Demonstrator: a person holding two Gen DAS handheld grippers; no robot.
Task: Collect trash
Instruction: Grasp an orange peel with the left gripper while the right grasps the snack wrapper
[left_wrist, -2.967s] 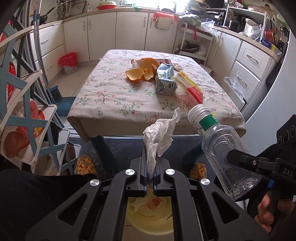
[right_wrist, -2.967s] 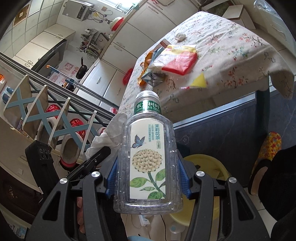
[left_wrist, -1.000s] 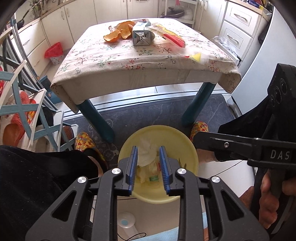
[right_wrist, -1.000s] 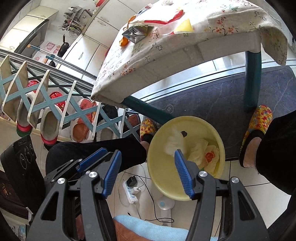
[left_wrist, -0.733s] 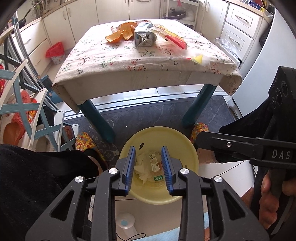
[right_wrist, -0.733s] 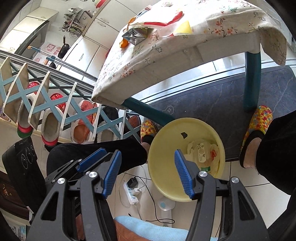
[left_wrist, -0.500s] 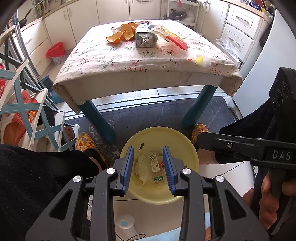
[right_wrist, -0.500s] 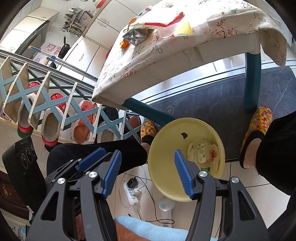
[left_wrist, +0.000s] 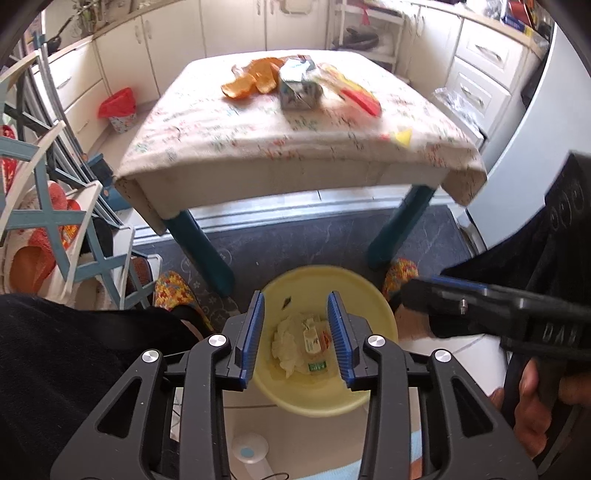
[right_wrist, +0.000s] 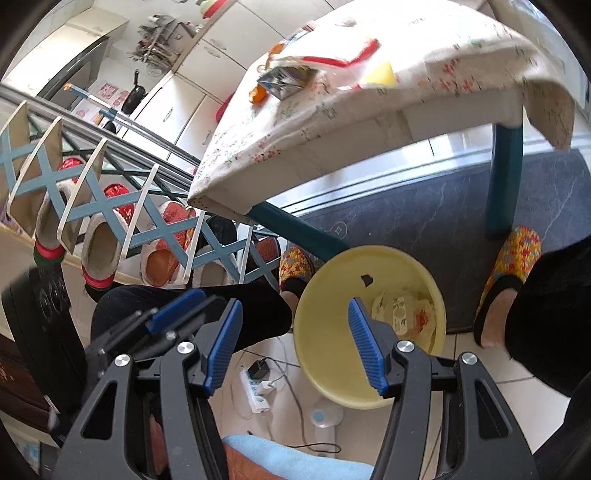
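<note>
My left gripper (left_wrist: 295, 299) hangs over the yellow bin (left_wrist: 369, 295) on the floor. Its jaws are opening and nothing is between them. Inside the bin lie a white tissue (left_wrist: 286, 341) and a clear bottle (left_wrist: 312, 339). My right gripper (right_wrist: 294, 306) stands open and empty beside the bin (right_wrist: 332, 266), where the bottle (right_wrist: 397, 314) shows on the bottom. On the flowered table (left_wrist: 258, 147) lie orange peel (left_wrist: 243, 83), a crushed carton (left_wrist: 297, 88), a red and yellow wrapper (left_wrist: 360, 98) and a yellow scrap (left_wrist: 402, 137).
The table stands on teal legs (left_wrist: 207, 251) over a dark mat. A person's feet in patterned slippers (left_wrist: 173, 291) flank the bin. A shoe rack (left_wrist: 44, 229) fills the left side. A small red-lined bin (left_wrist: 118, 110) stands by the cabinets. A power strip (right_wrist: 255, 387) lies on the tiles.
The tissue and the bottle, held three seconds ago, have dropped into the yellow bin. My left jaws have spread wider since a second ago. The right jaws kept their width.
</note>
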